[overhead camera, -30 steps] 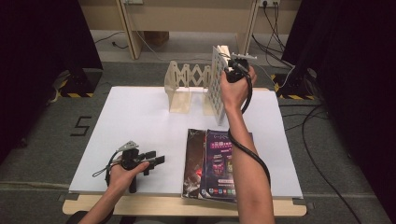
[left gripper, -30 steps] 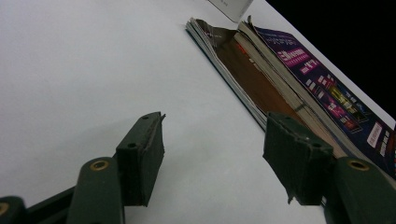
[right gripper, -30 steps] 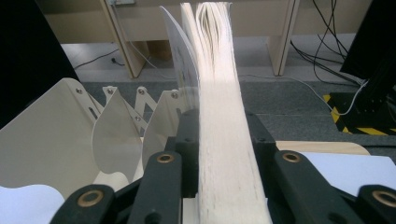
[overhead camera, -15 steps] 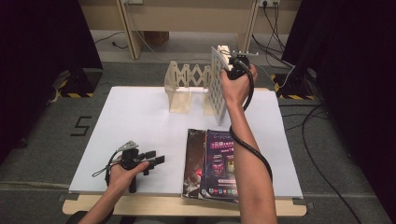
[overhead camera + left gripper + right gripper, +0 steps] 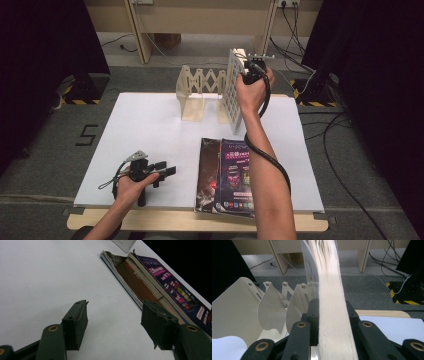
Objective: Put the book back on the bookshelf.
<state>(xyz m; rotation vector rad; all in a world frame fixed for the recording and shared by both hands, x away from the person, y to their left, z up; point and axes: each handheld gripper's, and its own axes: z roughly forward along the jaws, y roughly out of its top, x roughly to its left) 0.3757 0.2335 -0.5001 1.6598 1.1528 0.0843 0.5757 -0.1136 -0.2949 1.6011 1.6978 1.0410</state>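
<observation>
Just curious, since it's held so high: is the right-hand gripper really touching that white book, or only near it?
Touching. In the right gripper view, the right gripper has both black jaws pressed against the sides of the white book.

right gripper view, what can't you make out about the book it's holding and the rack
- Book: cover and title, since the right gripper view faces its blurred page edge and the high view is too small.
- Rack: its right end, hidden behind the book in the high view; its base is cut off by the right gripper.
- Which slot the book is meant for: cannot tell.
- Magazines: lower edge hidden by the forearm in the high view.
</observation>
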